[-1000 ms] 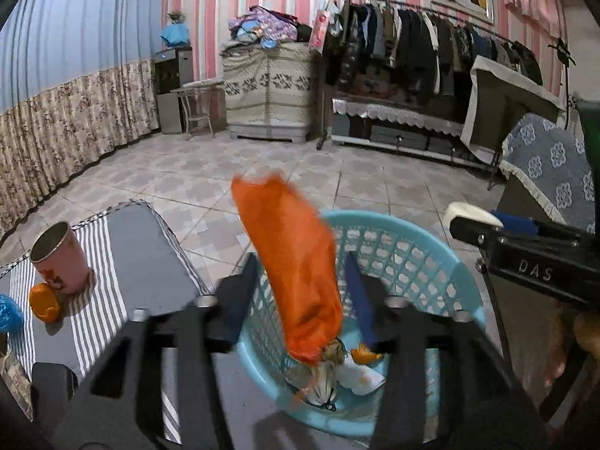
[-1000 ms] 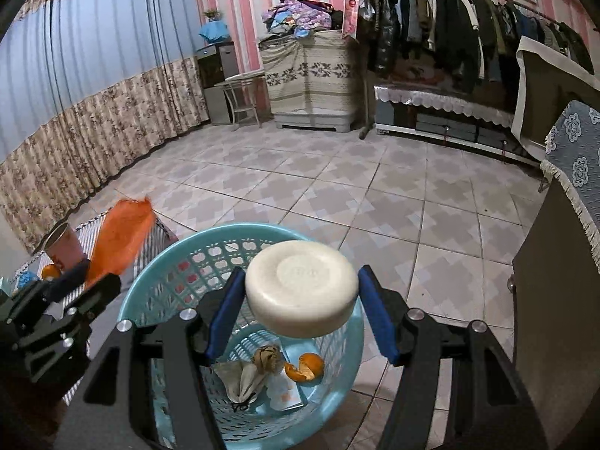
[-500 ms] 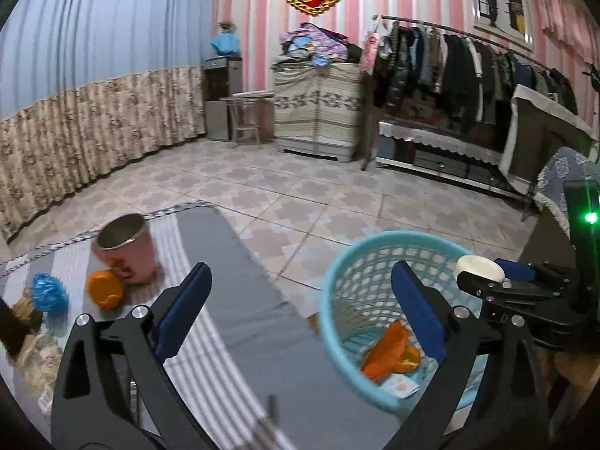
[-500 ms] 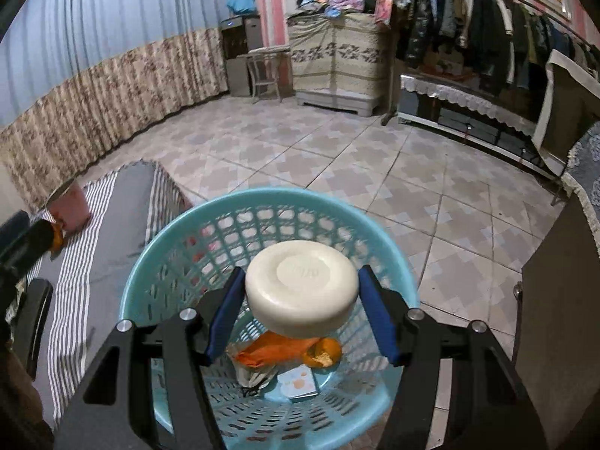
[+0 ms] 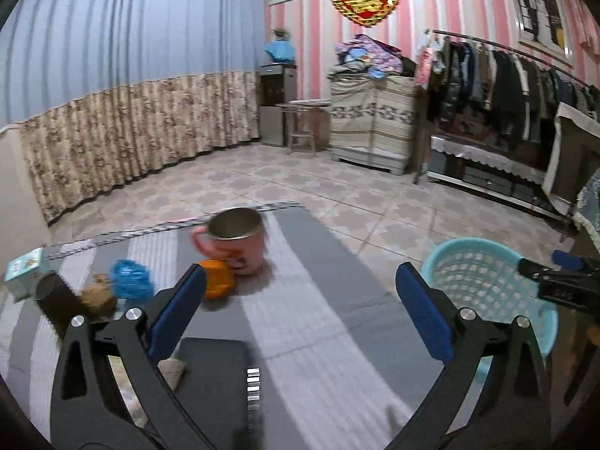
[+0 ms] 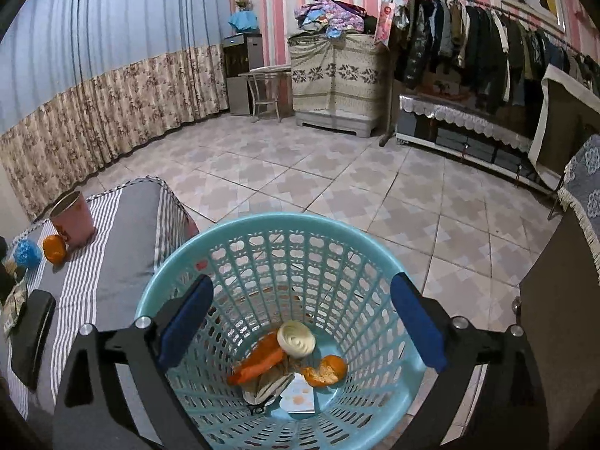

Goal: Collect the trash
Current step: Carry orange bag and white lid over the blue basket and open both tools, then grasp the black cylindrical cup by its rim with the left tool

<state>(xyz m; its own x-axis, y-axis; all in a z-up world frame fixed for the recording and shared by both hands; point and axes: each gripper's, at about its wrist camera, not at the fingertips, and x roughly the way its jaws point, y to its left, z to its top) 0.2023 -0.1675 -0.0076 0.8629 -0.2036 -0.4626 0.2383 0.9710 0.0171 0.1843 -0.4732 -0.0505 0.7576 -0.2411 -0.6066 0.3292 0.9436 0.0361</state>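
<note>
A light blue plastic basket (image 6: 262,225) stands on the floor beside the grey striped table; it also shows in the left wrist view (image 5: 483,251). Inside lie a white round lid (image 6: 296,338), an orange wrapper (image 6: 258,362), orange peel (image 6: 326,369) and paper scraps. My right gripper (image 6: 300,322) is open and empty above the basket. My left gripper (image 5: 300,315) is open and empty above the table (image 5: 318,300). On the table ahead sit an orange (image 5: 217,283) and a crumpled blue wad (image 5: 131,281).
A pink metal mug (image 5: 236,240) stands behind the orange. A small box (image 5: 24,272), a dark object (image 5: 56,296) and brown bits lie at the table's left. A black case (image 6: 32,337) lies near the table's front. A dark cabinet (image 6: 562,318) stands right of the basket.
My left gripper let the orange wrapper drop into the basket and swung left over the table. My right gripper opened and the white lid fell into the basket.
</note>
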